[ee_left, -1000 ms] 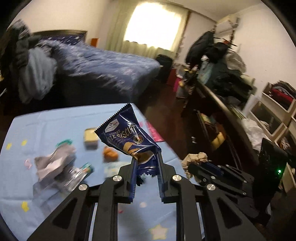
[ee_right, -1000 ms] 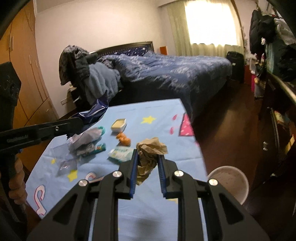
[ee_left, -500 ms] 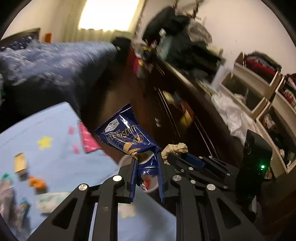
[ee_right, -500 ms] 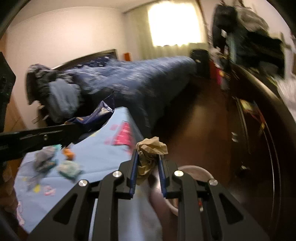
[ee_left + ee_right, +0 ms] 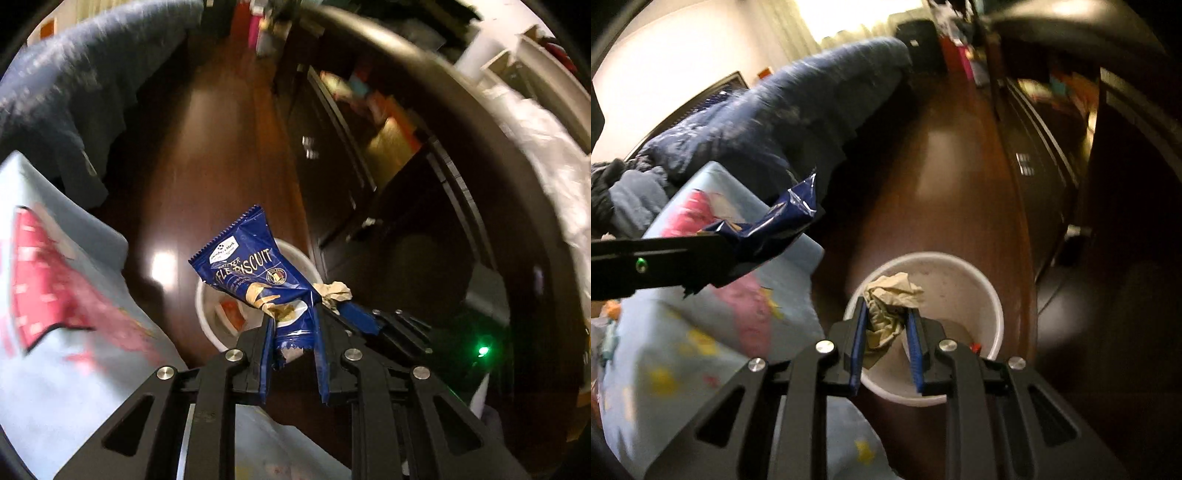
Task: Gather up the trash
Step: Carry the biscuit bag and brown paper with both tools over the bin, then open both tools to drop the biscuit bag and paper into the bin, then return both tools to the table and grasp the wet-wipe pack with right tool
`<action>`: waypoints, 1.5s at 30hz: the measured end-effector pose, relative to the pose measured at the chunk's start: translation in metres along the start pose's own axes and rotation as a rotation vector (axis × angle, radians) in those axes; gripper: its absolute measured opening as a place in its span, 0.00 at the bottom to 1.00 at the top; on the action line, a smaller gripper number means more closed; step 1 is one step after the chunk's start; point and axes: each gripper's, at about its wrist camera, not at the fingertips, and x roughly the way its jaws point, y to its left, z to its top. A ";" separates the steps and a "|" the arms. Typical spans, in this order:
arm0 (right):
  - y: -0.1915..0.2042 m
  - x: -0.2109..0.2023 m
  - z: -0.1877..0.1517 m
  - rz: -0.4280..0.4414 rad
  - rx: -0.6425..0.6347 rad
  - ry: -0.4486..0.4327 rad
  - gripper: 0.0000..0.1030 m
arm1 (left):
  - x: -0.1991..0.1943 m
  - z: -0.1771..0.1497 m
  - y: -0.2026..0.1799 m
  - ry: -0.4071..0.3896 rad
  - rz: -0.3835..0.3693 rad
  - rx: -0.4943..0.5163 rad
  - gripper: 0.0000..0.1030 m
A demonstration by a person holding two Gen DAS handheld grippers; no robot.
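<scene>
My left gripper [image 5: 293, 334] is shut on a blue biscuit wrapper [image 5: 255, 275] and holds it above a white bin [image 5: 207, 317] on the dark wood floor. My right gripper [image 5: 885, 325] is shut on a crumpled brown paper [image 5: 890, 302] and holds it over the open mouth of the same white bin [image 5: 991, 306]. In the right wrist view the left gripper [image 5: 713, 254] with the blue wrapper [image 5: 775, 221] comes in from the left, over the table's edge. In the left wrist view the right gripper's tip with the brown paper [image 5: 334, 291] shows just right of the wrapper.
The table with a light blue patterned cloth [image 5: 713, 350] lies at the left and below, its corner next to the bin. A bed with a dark blue cover [image 5: 798, 107] stands behind. A dark cabinet [image 5: 388, 177] runs along the right. An orange scrap [image 5: 231, 312] lies in the bin.
Both grippers have swung right and tilted down, from over the table to over the bin on the floor. Each still holds its piece of trash.
</scene>
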 end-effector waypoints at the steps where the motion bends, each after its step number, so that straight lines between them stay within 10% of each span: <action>1: -0.006 0.010 -0.002 0.000 0.012 0.013 0.21 | 0.010 0.004 0.002 0.026 -0.002 -0.012 0.19; 19: -0.048 0.096 -0.023 0.034 0.106 0.134 0.28 | 0.109 0.035 0.014 0.254 0.050 -0.141 0.26; 22: -0.045 0.097 -0.023 0.048 0.085 0.120 0.55 | 0.112 0.037 0.017 0.239 0.091 -0.156 0.54; 24: -0.044 0.096 -0.024 0.062 0.069 0.109 0.65 | 0.108 0.040 0.021 0.214 0.137 -0.166 0.93; 27: -0.038 0.094 -0.025 0.069 0.038 0.084 0.95 | 0.098 0.046 0.023 0.159 0.150 -0.167 0.94; 45: 0.002 0.022 -0.001 0.070 -0.042 0.000 0.97 | 0.002 0.032 0.007 -0.036 0.146 -0.170 0.96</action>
